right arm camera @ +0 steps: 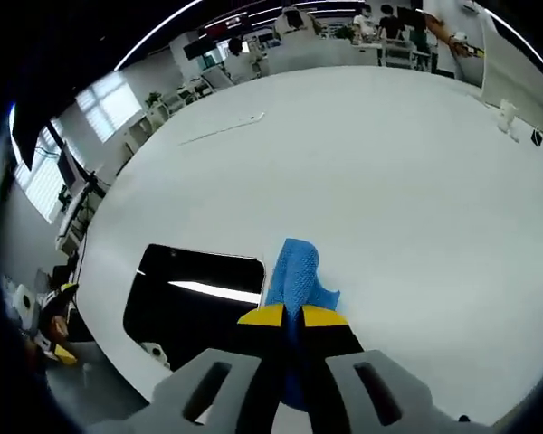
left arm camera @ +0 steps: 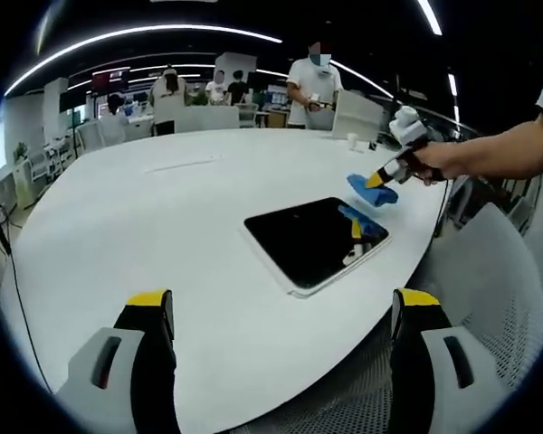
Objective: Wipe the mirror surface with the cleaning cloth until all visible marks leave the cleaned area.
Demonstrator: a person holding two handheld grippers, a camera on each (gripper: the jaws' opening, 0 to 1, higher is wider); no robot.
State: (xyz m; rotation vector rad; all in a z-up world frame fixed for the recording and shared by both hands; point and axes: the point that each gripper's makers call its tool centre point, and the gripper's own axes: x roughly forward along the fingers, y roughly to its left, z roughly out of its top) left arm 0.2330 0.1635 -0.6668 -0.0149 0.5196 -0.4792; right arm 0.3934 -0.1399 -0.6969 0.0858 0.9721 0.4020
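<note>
In the left gripper view, the left gripper (left arm camera: pixel 284 312) rises from the near edge with its two yellow-tipped jaws set wide apart and nothing between them. Beyond them a large white table (left arm camera: pixel 163 217) spreads out. On it, a little right of centre, lies the mirror (left arm camera: pixel 315 241), a dark rectangular slab with a pale rim, lying flat and turned at an angle; its glass gives back a bit of blue and yellow near its far right corner. Just beyond the mirror's far right corner sits the cleaning cloth (left arm camera: pixel 373 192), blue and bunched on the tabletop. The right gripper (left arm camera: pixel 377 180) comes in from the right, held by a person's hand (left arm camera: pixel 432 163), its yellow tips down on the cloth. A small white cup (left arm camera: pixel 352 141) stands far back on the table; what it holds cannot be told. People stand at desks in the far background.

In the right gripper view, the right gripper (right arm camera: pixel 291 316) has its jaws drawn nearly together, pinching the cleaning cloth (right arm camera: pixel 296 272), which sticks out ahead of the tips over the white table (right arm camera: pixel 389 181). The mirror (right arm camera: pixel 195 298) lies just left of the cloth, dark, with a bright streak reflected across it. No writing or label can be read in either view.
</note>
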